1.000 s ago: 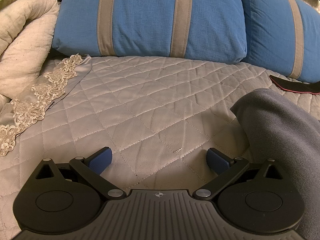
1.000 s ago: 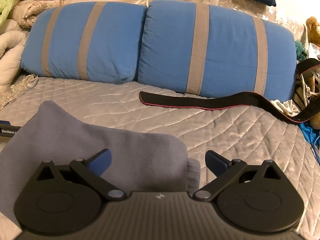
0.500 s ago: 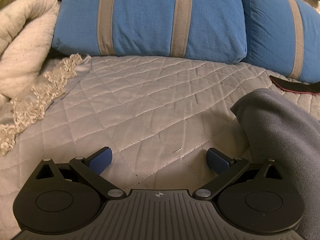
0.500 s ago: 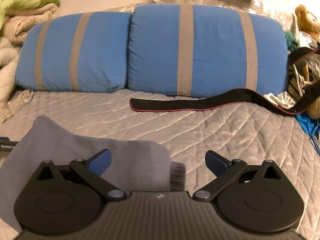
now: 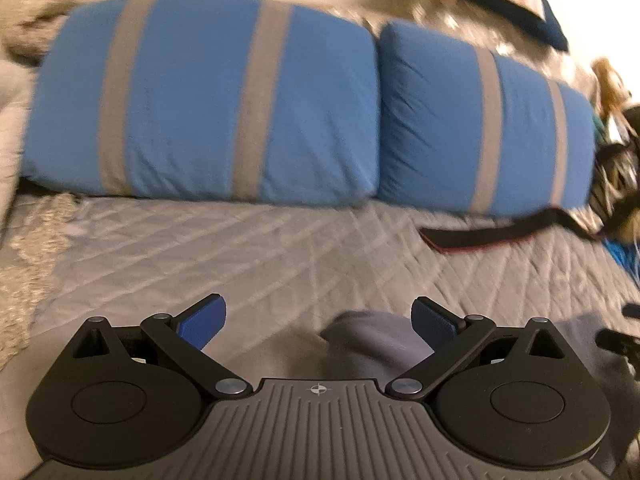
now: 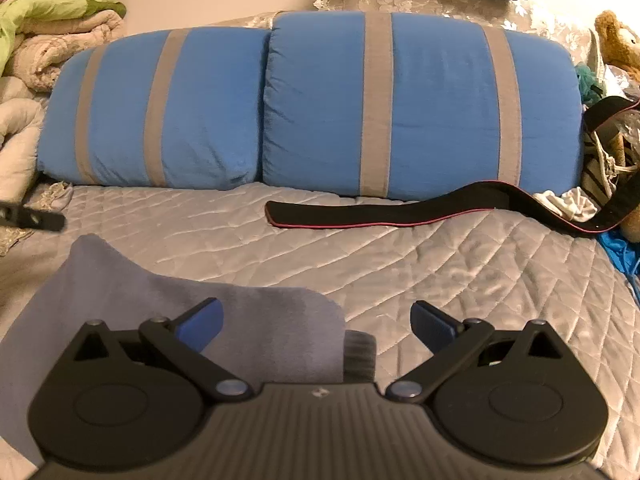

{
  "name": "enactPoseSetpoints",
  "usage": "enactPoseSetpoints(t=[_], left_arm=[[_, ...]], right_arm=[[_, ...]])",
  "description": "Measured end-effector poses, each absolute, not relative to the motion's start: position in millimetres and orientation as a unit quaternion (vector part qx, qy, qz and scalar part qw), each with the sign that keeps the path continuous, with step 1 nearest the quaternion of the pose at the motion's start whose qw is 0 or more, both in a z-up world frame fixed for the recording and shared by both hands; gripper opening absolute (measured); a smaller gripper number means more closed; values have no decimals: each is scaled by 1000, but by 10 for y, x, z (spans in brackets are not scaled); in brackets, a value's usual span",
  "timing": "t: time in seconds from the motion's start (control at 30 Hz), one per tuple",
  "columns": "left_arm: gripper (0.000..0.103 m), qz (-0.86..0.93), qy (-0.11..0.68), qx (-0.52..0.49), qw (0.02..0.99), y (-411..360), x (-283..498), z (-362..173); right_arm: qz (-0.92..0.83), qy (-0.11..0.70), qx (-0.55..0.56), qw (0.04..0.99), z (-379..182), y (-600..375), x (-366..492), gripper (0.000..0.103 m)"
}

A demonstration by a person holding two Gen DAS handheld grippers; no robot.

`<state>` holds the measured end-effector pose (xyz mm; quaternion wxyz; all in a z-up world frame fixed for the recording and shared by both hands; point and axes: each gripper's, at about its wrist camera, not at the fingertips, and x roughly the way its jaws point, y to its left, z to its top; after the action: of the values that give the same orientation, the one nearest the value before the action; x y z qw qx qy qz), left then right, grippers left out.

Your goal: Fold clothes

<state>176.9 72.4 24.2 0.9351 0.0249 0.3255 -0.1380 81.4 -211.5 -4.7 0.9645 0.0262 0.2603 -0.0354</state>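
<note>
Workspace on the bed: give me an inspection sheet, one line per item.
Surface: grey quilted bedspread, lying flat.
Job's things: grey-blue garment lying on the bedspread at the near left in the right wrist view; in the left wrist view it shows blurred between the fingers.
Clutter: black strap with red edging lying in front of the pillows; heaped blankets at the far left; soft toy and mixed items at the far right.
Grippers: left gripper open, holding nothing; right gripper open, over the garment's edge.
Cables: nothing seen.
Surroundings: two blue pillows with grey stripes side by side against the headboard end; pale wall behind.
</note>
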Motion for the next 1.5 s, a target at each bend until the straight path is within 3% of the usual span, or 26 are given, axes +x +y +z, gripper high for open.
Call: enactPoseSetpoints(t=[0.23,0.53,0.83,1.07,1.5], left_arm=[[100,-184,382,63,903,513,2076,-5],[101,-172,413,37,893,462,2515,-279],[100,-141,402,27,904,574,2608,-265],[100,-127,343,37,930,687,2296,122],[100,-125,335,53,932,607,1711,232]], right_arm=[[-34,272,19,961,-92,-2085,880,103],[-77,315,38,945,-206,-2258,994,102],[-82,318,56,943,-212,-2350,985,101],[-64,260,75,961,-28,-2394,885,101],[-152,285,40,946,-119,-2451,845,89]])
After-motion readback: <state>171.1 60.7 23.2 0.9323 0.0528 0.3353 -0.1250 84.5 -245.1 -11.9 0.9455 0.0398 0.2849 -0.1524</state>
